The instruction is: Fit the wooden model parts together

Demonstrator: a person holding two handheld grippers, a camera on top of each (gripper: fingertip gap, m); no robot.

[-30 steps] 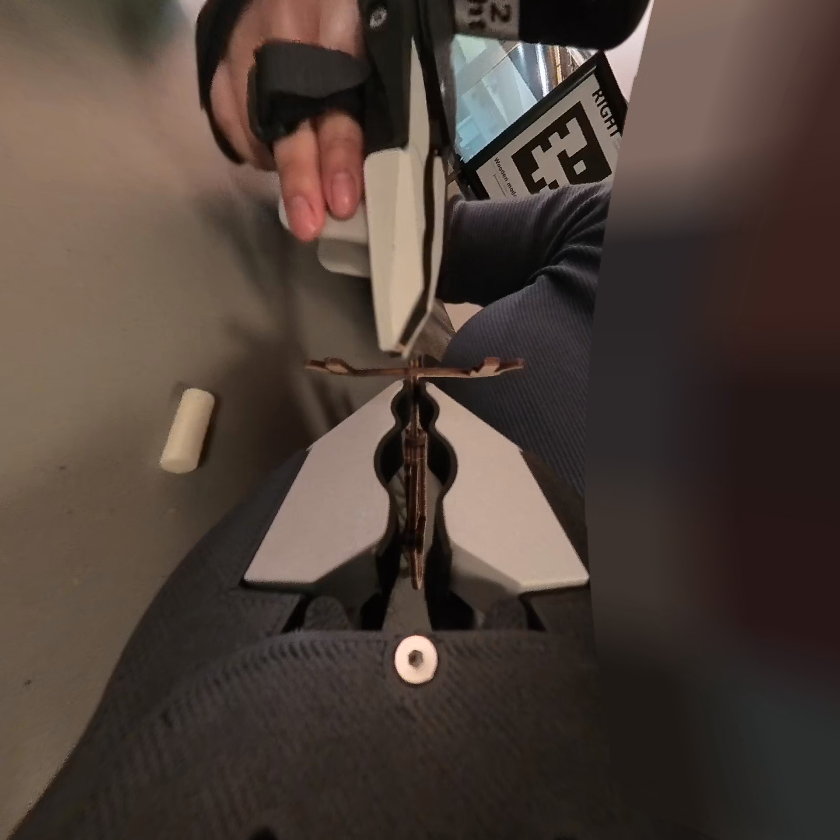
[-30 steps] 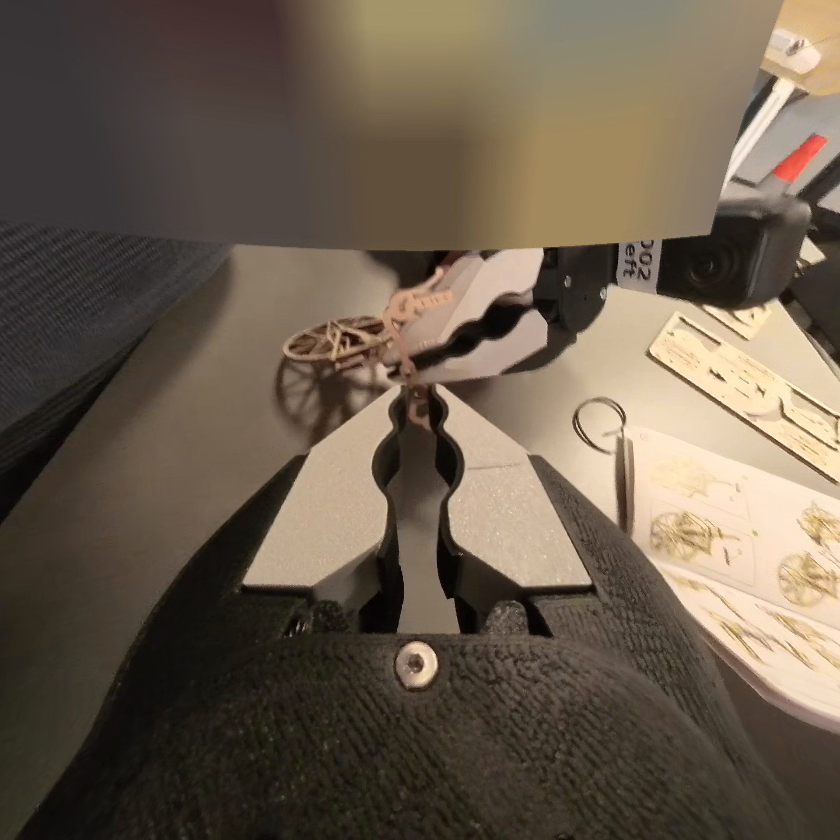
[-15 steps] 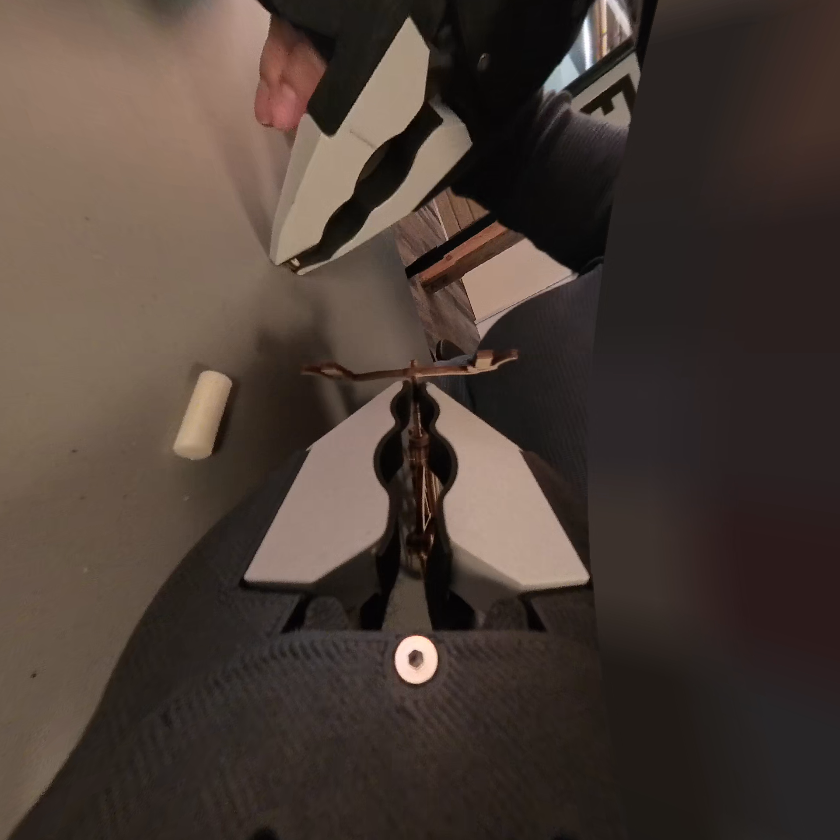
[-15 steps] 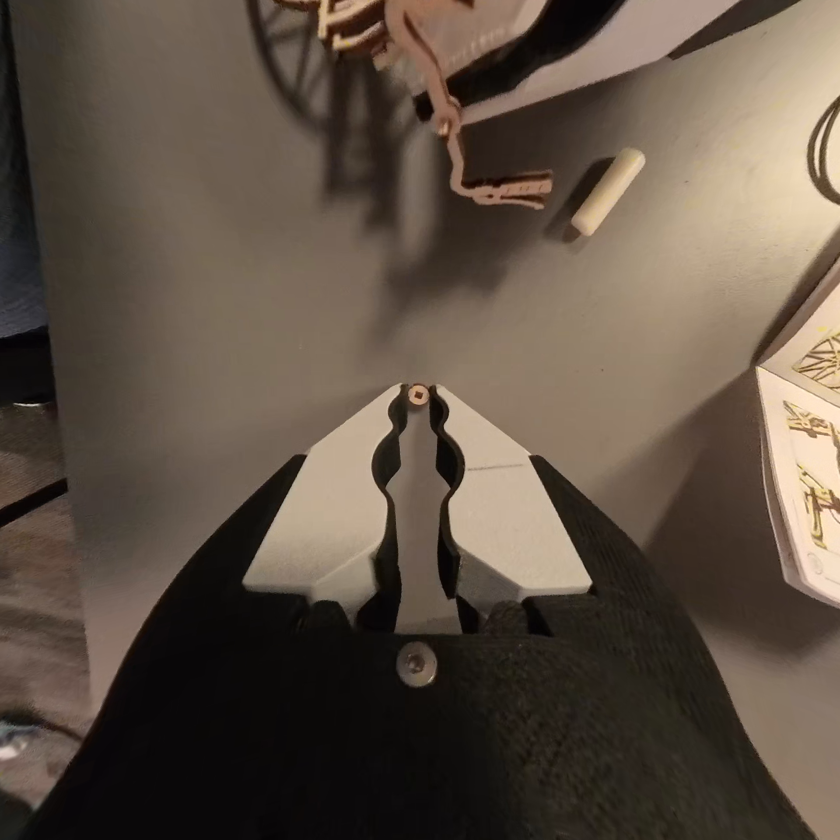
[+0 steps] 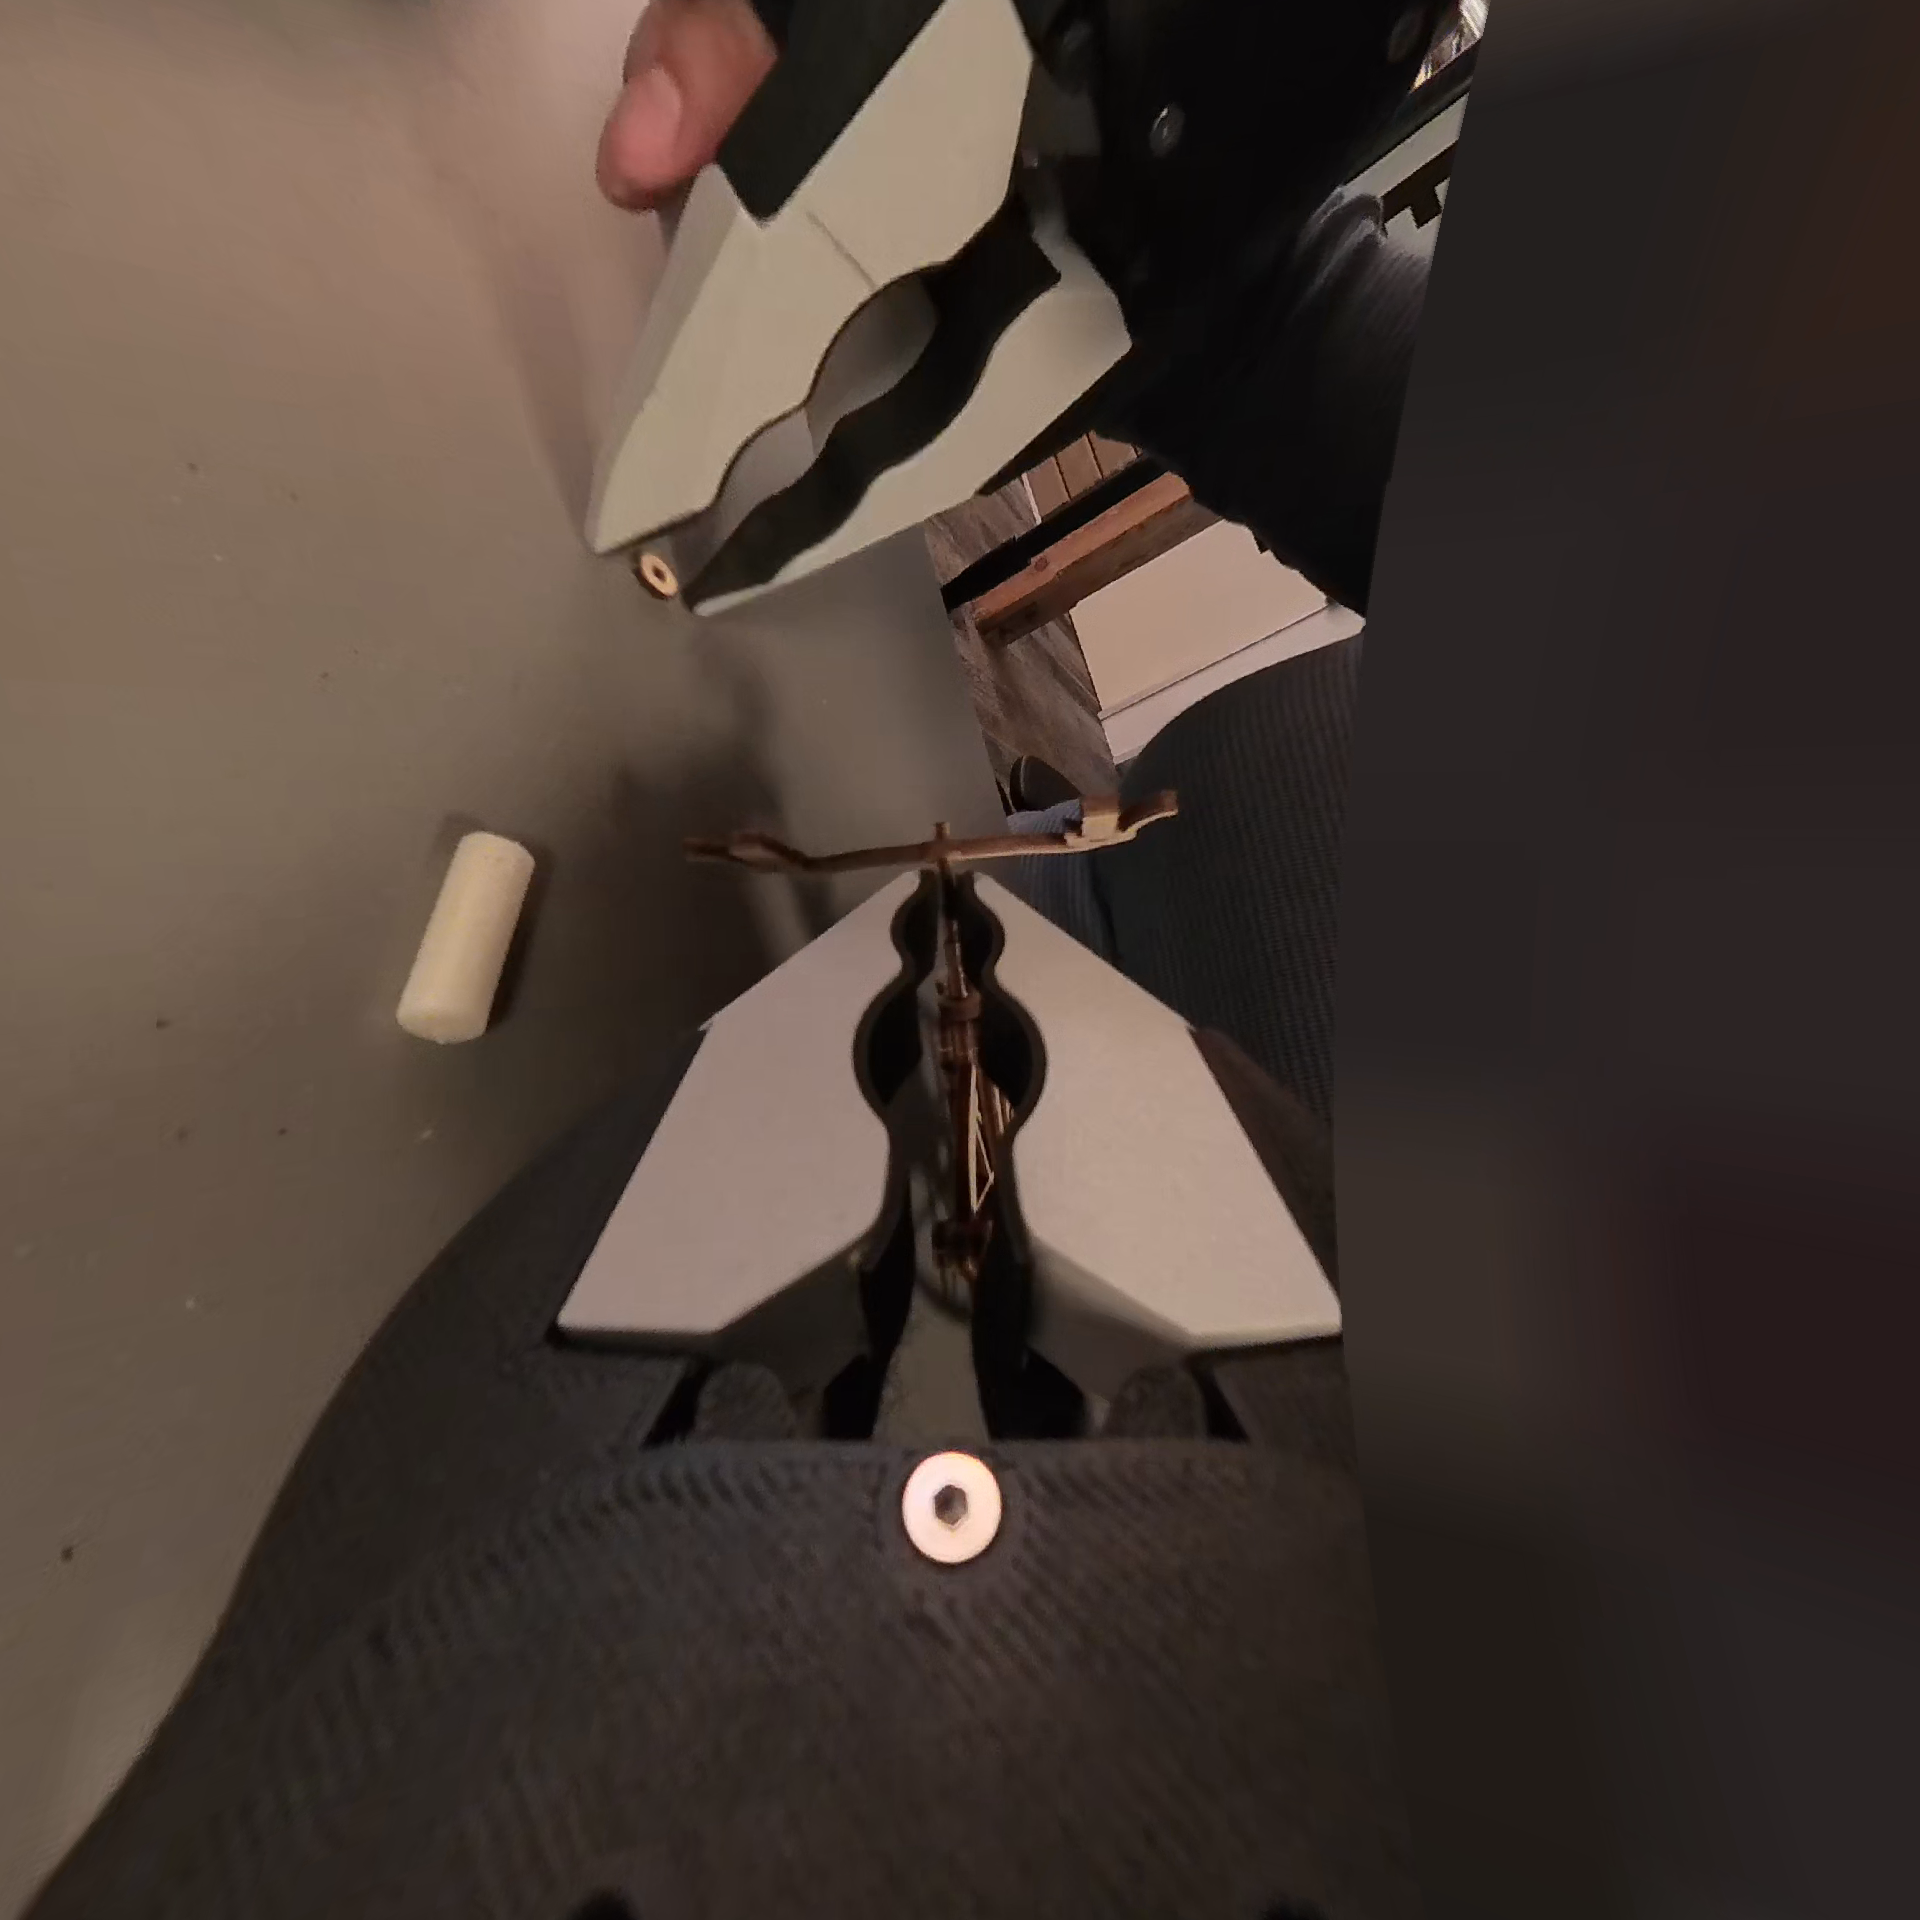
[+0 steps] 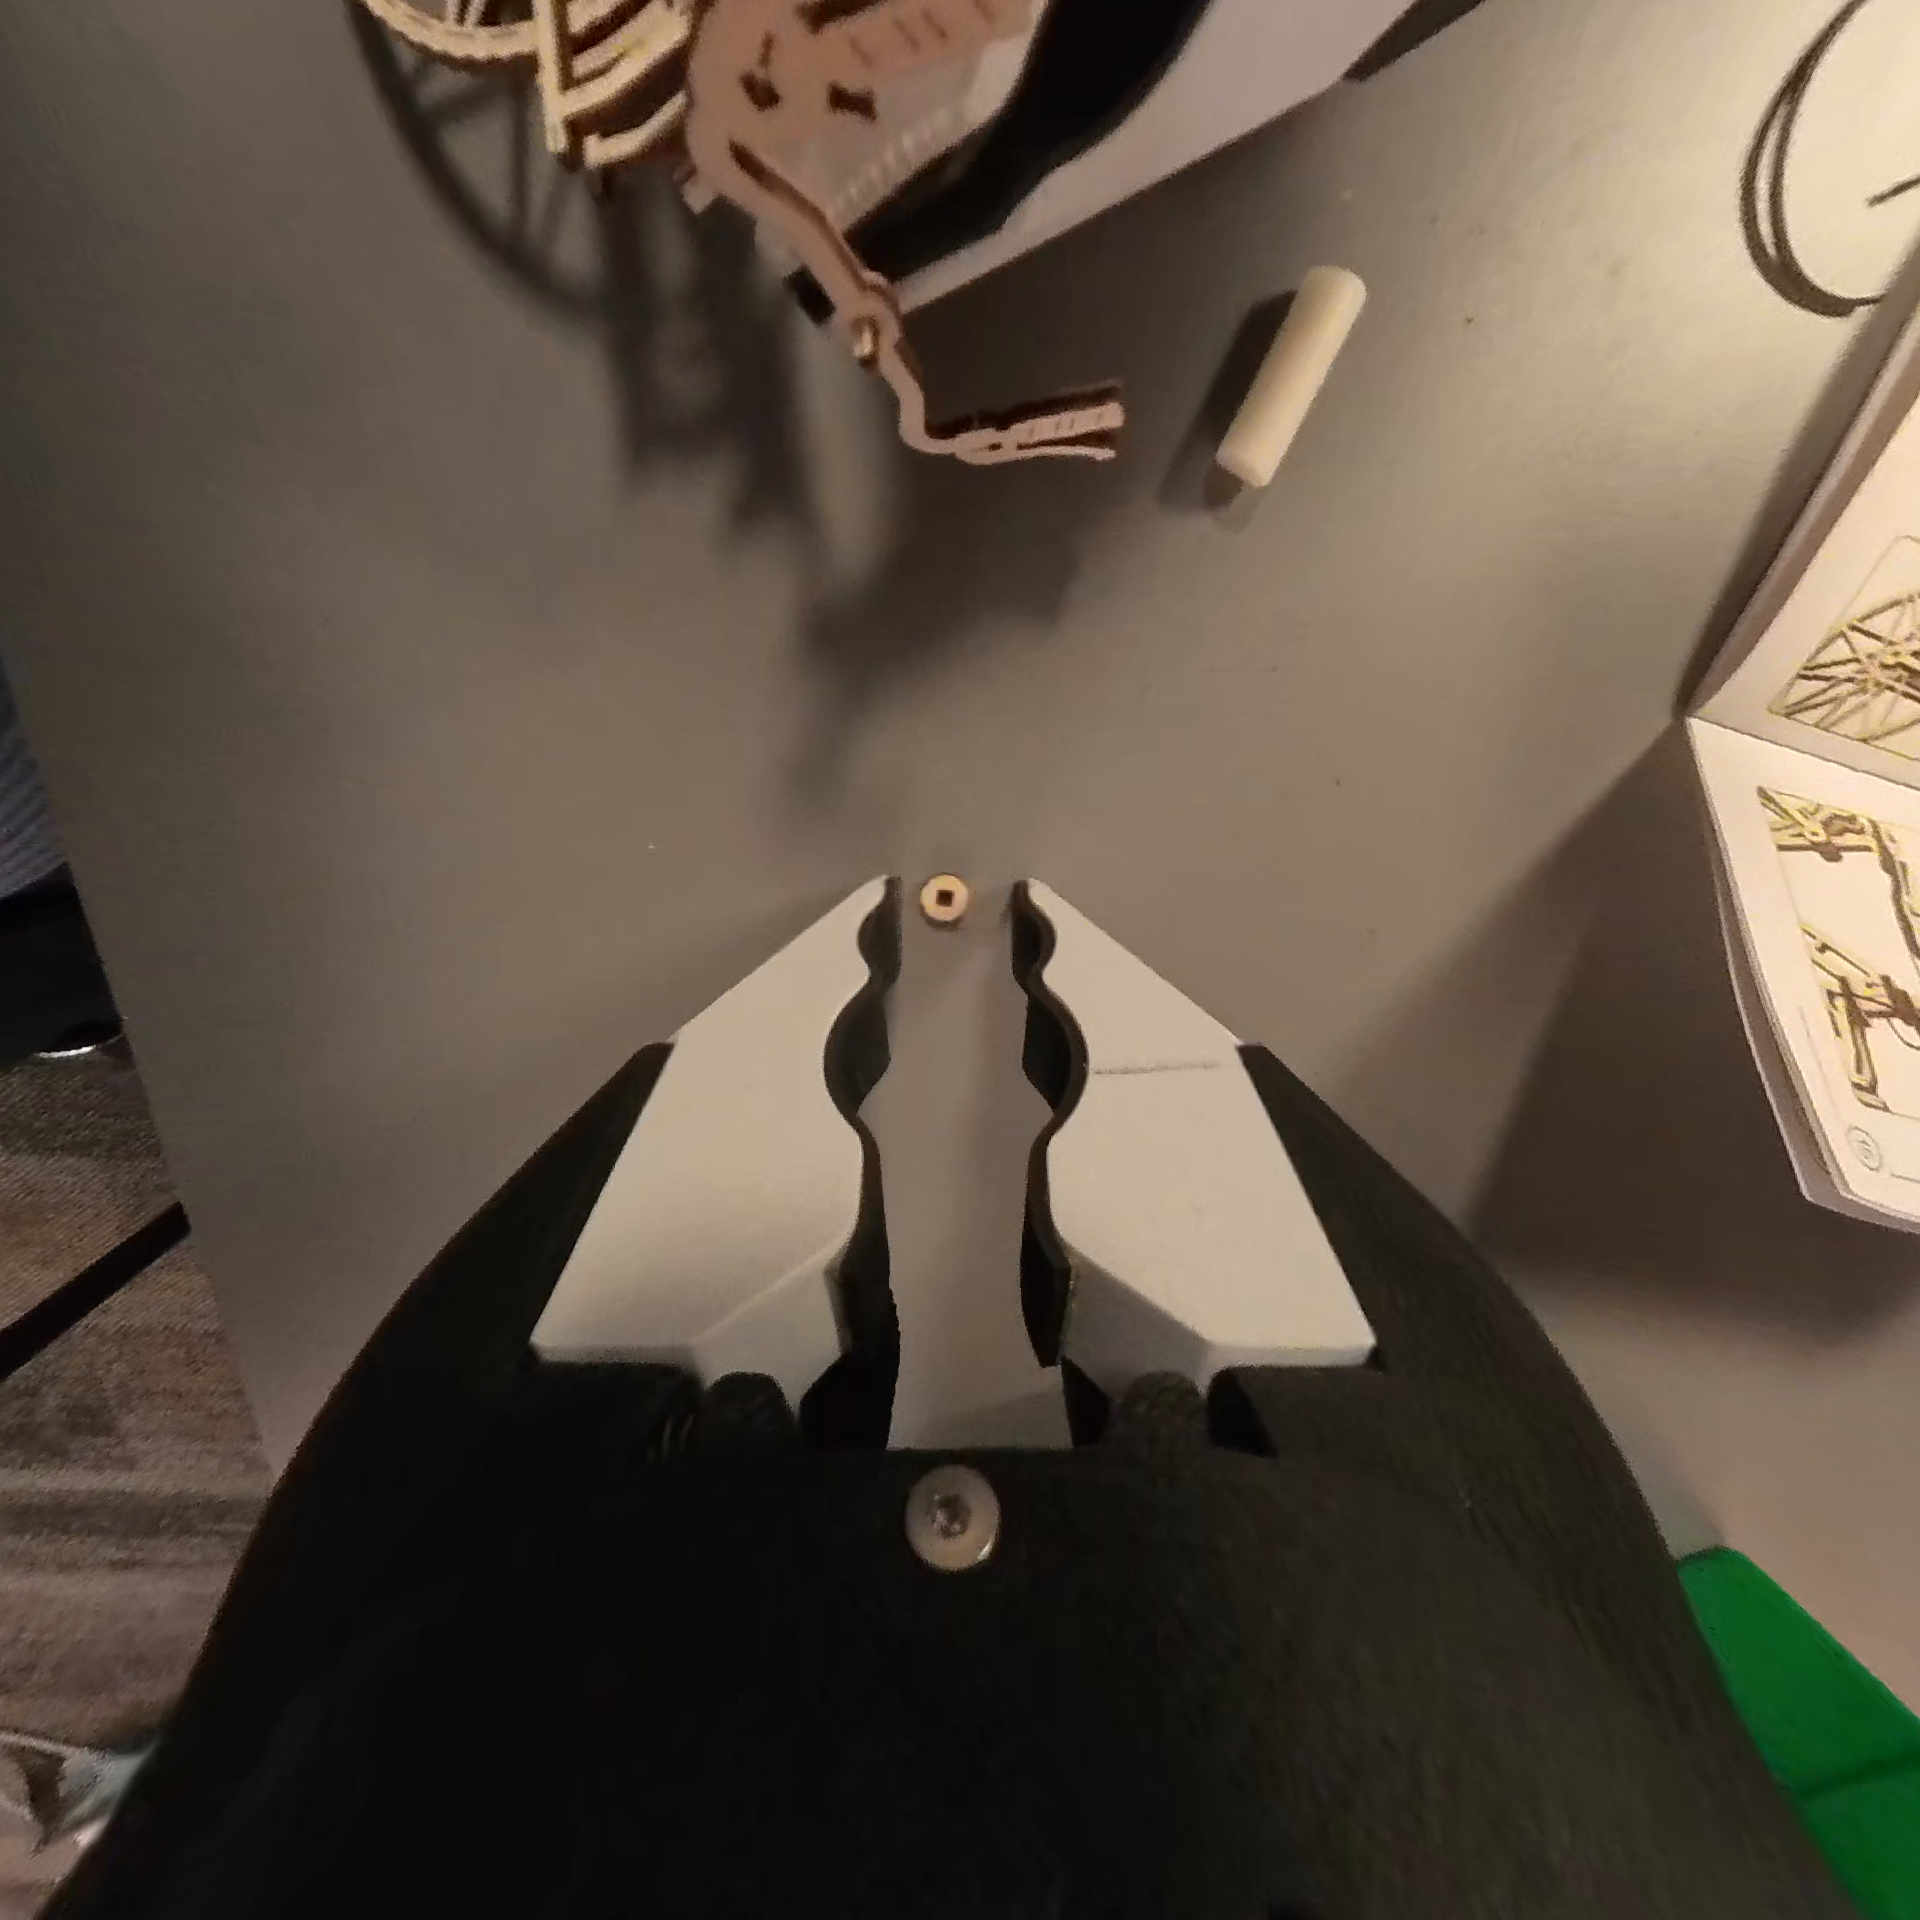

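Note:
My left gripper (image 5: 940, 881) is shut on a wooden bicycle model (image 5: 961, 1091), held edge-on, with the handlebar (image 5: 862, 857) crossing just past the tips. In the right wrist view the model (image 6: 997, 426) and left gripper (image 6: 831, 286) hang at the top over the grey table. My right gripper (image 6: 951, 888) is open and points down at the table. A small round wooden washer (image 6: 945, 900) with a square hole sits between its tips, touching neither finger. The left wrist view shows the right gripper (image 5: 665, 582) up and to the left of the model, with the washer (image 5: 657, 569) at its tips.
A short white cylinder (image 5: 465, 951) lies on the grey table (image 5: 208, 623) left of the model; it also shows in the right wrist view (image 6: 1288, 374). An instruction booklet (image 6: 1818, 831), a black wire ring (image 6: 1808, 208) and a green object (image 6: 1818, 1714) are at the right. The table's edge (image 6: 125, 935) runs down the left. The grippers' ends are close to 9 centimeters from one another. The short white cylinder (image 5: 465, 951) lies around 8 centimeters away from my left fingertips. Look for it in the right wrist view (image 6: 1294, 343) too.
My right gripper drew away from the model's handlebar and swung down over the table with the washer pinched in its tips. It has now opened, so the washer is loose between the fingers. The left gripper held still.

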